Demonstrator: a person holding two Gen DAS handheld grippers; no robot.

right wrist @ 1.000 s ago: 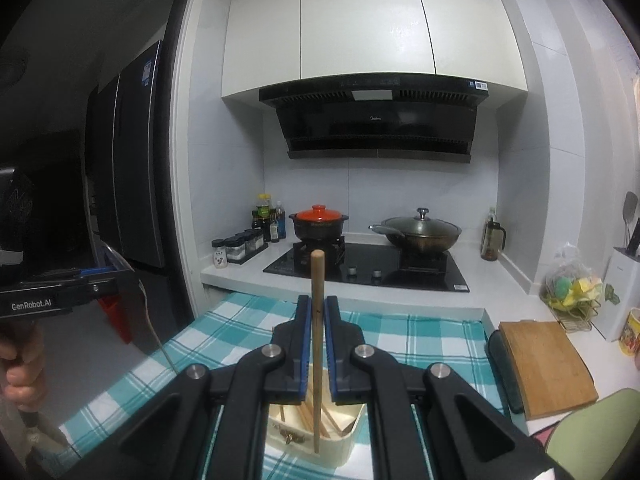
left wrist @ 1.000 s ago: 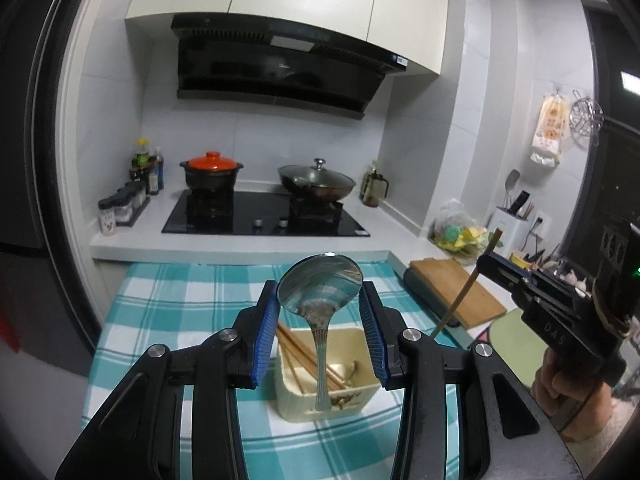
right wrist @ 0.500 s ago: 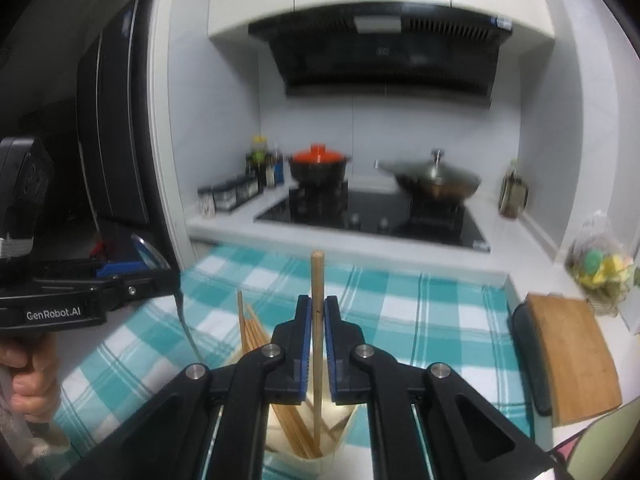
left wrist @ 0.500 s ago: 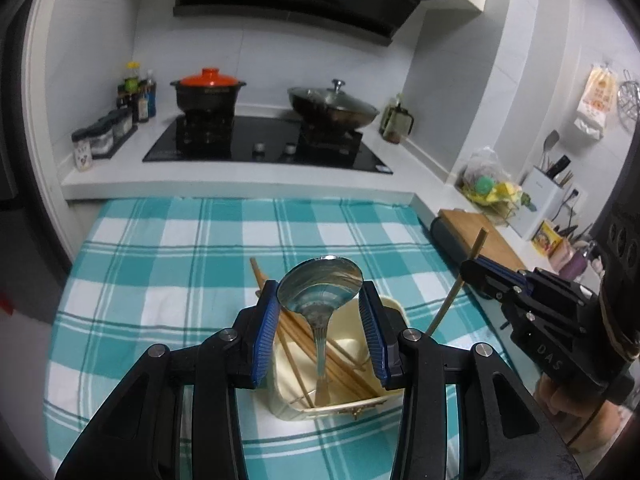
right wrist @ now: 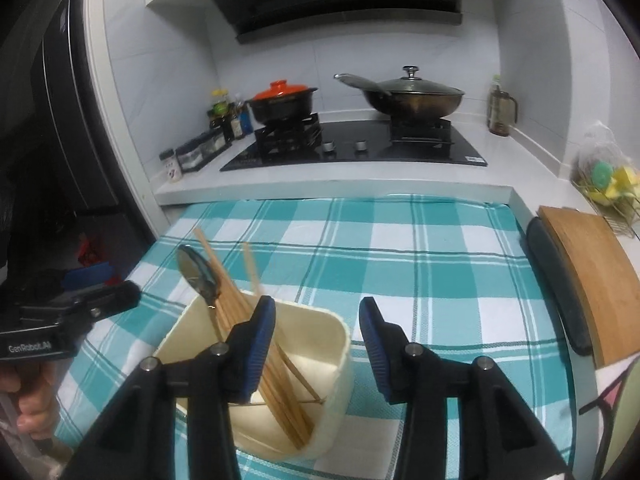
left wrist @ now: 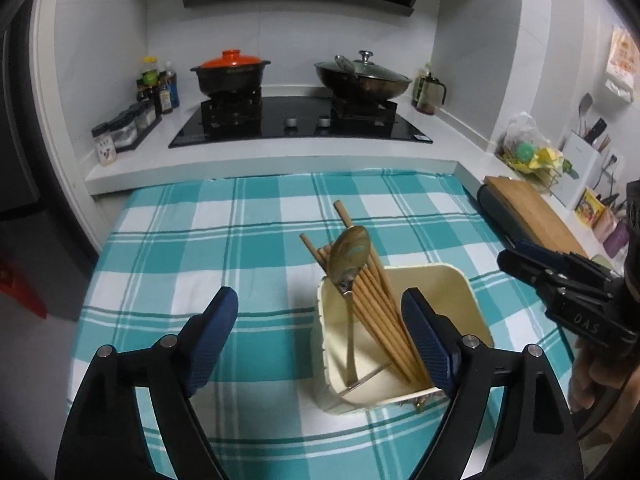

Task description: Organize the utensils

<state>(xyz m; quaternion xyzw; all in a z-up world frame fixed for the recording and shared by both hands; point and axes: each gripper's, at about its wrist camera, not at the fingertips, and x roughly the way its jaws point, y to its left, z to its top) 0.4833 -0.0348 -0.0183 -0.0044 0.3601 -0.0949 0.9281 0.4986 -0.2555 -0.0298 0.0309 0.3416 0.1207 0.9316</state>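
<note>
The holder (left wrist: 440,280) sits on the tablecloth (left wrist: 200,240). Inside it stand the spoon (left wrist: 349,254) and the chopsticks (left wrist: 376,300) — side by side, leaning toward the stove (left wrist: 300,124). Behind the cloth is the counter, with two pots on the stove. The cutting board (left wrist: 532,216) lies to the right.

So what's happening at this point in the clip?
A person with a handheld gripper in each hand is sorting utensils on a checked tablecloth. The metal spoon and the wooden chopsticks stand leaning inside the cream holder. Both the left gripper and the right gripper are open and hold nothing, hovering just above the holder.
</note>
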